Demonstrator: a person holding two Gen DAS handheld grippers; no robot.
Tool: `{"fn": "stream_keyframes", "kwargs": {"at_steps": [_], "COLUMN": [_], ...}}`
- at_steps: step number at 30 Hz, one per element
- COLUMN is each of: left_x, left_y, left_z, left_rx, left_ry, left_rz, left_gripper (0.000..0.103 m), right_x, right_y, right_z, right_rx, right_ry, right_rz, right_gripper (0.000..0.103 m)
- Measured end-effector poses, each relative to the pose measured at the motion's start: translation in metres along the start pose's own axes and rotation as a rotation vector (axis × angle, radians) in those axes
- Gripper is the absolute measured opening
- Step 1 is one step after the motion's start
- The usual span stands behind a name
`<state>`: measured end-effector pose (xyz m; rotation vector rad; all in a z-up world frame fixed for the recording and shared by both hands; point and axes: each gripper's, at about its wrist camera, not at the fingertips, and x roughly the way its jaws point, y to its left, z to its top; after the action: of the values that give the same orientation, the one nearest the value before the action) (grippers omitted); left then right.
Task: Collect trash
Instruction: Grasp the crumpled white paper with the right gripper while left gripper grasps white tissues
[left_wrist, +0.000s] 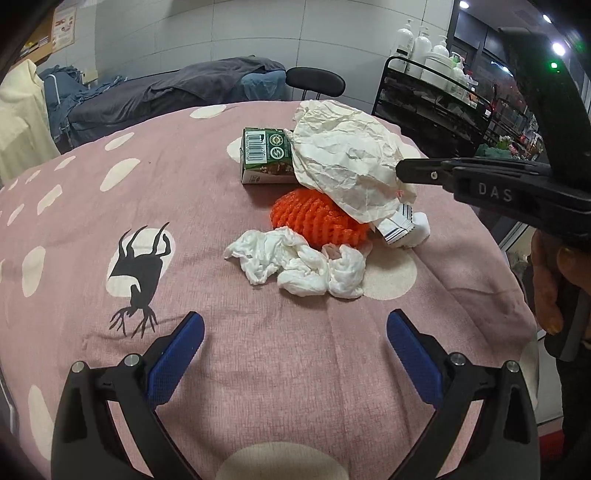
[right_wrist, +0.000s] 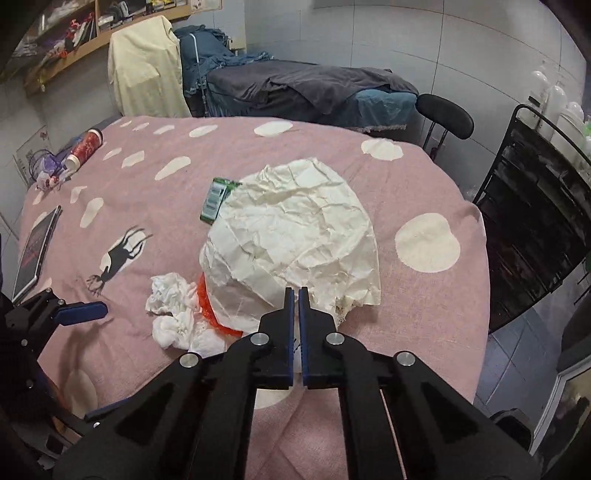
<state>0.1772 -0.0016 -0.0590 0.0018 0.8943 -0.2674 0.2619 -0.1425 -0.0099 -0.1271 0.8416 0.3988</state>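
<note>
While my right gripper (right_wrist: 296, 291) pinches the near edge of the crumpled paper sheet (right_wrist: 291, 236), my left gripper (left_wrist: 295, 332) gapes empty, with the white tissue wad (left_wrist: 299, 262) on the worktop (left_wrist: 92, 221) straight ahead, nearer to it.

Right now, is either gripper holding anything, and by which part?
The right gripper is shut on the crumpled paper, pinching its near edge. The left gripper is open and holds nothing.
</note>
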Motion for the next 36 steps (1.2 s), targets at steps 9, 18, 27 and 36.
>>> {"fn": "stream_keyframes", "kwargs": {"at_steps": [9, 18, 27, 36], "left_x": [-0.002, -0.001, 0.01, 0.047], "left_y": [-0.005, -0.003, -0.006, -0.022], "left_z": [0.003, 0.0, 0.008, 0.026], "left_rx": [0.022, 0.0, 0.019, 0.124], "left_ry": [-0.005, 0.005, 0.015, 0.094], "left_rz": [-0.009, -0.02, -0.009, 0.048], "left_gripper": [0.098, 0.098, 0.098, 0.097], "right_x": [0.007, 0.062, 0.014, -0.028], "right_y": [-0.008, -0.04, -0.036, -0.023], "right_z": [0.012, 0.015, 0.013, -0.003], "right_rx": [-0.026, 0.091, 0.097, 0.131], "right_ry": [-0.015, 0.094, -0.021, -0.079], "right_rz": [-0.03, 0.092, 0.039, 0.039], "right_gripper": [0.097, 0.069, 0.033, 0.027]}}
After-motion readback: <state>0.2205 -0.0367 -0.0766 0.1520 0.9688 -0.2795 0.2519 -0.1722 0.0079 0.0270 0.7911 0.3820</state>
